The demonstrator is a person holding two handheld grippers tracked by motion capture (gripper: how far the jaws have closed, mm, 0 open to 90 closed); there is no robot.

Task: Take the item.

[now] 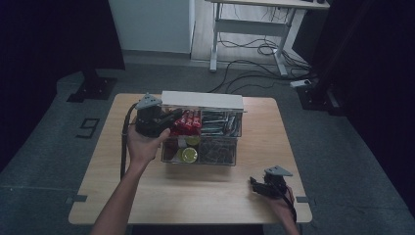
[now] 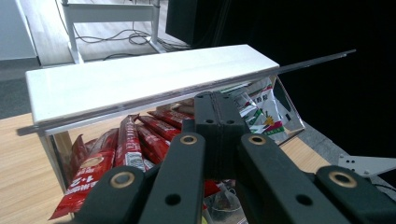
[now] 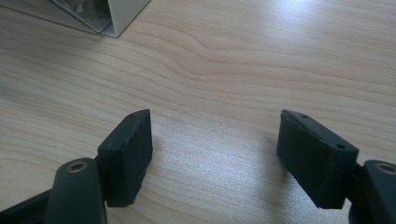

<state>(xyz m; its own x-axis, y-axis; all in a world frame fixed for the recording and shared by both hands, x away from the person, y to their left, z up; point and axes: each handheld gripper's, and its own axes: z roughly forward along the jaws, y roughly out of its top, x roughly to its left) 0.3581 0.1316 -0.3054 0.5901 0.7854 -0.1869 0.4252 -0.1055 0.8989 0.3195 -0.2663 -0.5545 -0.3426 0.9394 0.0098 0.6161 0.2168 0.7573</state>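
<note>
A clear compartment box [image 1: 236,147] stands at the back middle of the wooden table [image 1: 195,193], its white lid [image 1: 201,100] raised along the far side. Red snack packets [image 1: 188,120] fill its back left compartment. My left gripper [image 1: 175,116] reaches over that compartment from the left. In the left gripper view its jaws [image 2: 215,100] are pressed together with nothing visible between them, just under the lid [image 2: 140,77] and above the red packets [image 2: 126,144]. My right gripper [image 1: 254,183] rests low near the table's front right, open over bare wood [image 3: 215,133].
The box also holds green-and-white sachets [image 2: 259,109] at the back right and yellow-green round items [image 1: 188,154] at the front left. A corner of the box [image 3: 119,14] lies beyond my right gripper. A desk frame [image 1: 249,24] and floor cables [image 1: 254,49] lie behind the table.
</note>
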